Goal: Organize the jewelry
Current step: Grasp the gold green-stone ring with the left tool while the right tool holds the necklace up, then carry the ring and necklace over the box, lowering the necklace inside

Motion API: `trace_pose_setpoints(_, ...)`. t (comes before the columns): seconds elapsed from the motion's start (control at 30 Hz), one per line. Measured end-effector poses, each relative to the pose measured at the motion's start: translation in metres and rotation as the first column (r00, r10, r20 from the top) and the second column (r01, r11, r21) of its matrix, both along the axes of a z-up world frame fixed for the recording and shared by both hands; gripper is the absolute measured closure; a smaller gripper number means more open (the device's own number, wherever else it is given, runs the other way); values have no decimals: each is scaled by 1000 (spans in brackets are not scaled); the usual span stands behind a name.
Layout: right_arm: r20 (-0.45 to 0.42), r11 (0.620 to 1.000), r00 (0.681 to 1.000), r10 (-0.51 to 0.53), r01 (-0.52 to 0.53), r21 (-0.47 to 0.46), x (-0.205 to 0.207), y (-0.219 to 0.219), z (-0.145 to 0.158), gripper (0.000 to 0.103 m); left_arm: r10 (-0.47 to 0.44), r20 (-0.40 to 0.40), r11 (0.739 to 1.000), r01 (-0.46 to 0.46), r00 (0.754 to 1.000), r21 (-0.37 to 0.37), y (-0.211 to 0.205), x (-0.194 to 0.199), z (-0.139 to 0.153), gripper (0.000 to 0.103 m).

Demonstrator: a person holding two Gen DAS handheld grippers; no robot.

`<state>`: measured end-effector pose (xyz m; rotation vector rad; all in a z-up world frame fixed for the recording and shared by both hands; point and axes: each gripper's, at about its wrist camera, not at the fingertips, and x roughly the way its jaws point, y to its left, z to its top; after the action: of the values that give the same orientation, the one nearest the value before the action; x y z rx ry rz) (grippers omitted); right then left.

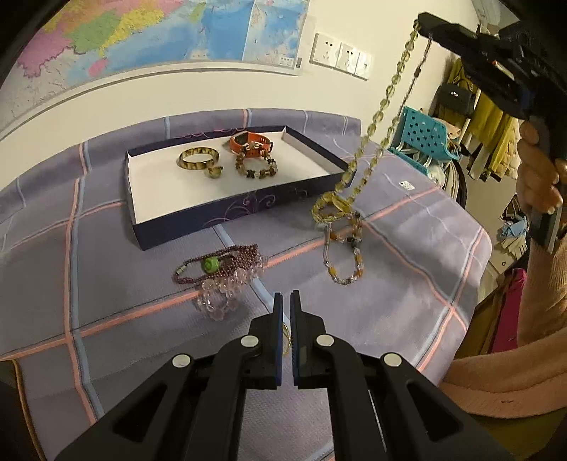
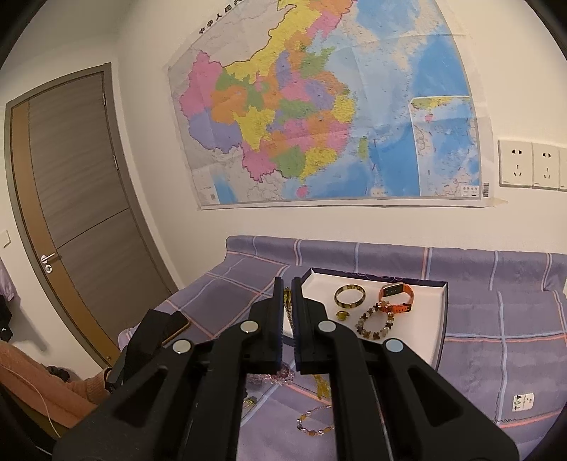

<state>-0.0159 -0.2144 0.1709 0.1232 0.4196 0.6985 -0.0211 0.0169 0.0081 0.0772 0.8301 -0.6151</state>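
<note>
My right gripper (image 1: 421, 30) is raised high at the upper right, shut on a long yellow-green bead necklace (image 1: 375, 124) that hangs down with its lower end resting on the cloth (image 1: 331, 207). In the right wrist view the chain (image 2: 287, 301) shows between the shut jaws (image 2: 287, 287). My left gripper (image 1: 286, 301) is nearly shut low over the cloth, with a thin gold piece (image 1: 286, 337) between its fingers. The open purple box (image 1: 234, 212) holds an amber bangle (image 1: 198, 157), a ring (image 1: 214, 172), a bead bracelet (image 1: 257, 166) and an orange watch (image 1: 250, 142).
On the purple plaid cloth (image 1: 407, 248) lie a maroon beaded piece with a green bead (image 1: 216, 264), a clear pink crystal bracelet (image 1: 221, 294) and a thin multicolour bead necklace (image 1: 342, 255). A turquoise basket (image 1: 421, 134) stands past the right edge. A phone (image 2: 175, 324) lies at the left.
</note>
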Motion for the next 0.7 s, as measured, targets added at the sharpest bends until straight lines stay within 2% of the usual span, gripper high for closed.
trace_pose_setpoints(0.23,-12,1000,1000,5,-5,3,1,1,-2,98,10,-13,1000,-10,1000,3,6,3,-1,99)
trace_pose_setpoints(0.33,-15,1000,1000,6,-6,-4,1,2,-4,98,-20,-28,1000,21,999,17,2,-1,-8,80)
trace_pose_setpoints(0.43,-25,1000,1000,5,-5,-8,3,3,-6,98,-36,-43,997,39,998,61,-7,-1,-21,74)
trace_pose_setpoints(0.5,-31,1000,999,8,-8,-13,4,3,-8,98,-34,-54,996,39,998,87,-13,1,-29,74)
trace_pose_setpoints(0.6,-42,1000,999,10,-11,-21,6,5,-12,98,-30,-30,995,33,999,97,-17,2,-29,77)
trace_pose_setpoints(0.67,-44,1000,999,9,-10,-26,6,5,-13,98,-27,-39,995,31,999,96,-18,4,-30,92)
trace_pose_setpoints(0.7,-45,1000,999,10,-11,-24,6,5,-13,98,-23,-36,995,27,999,97,-18,4,-30,92)
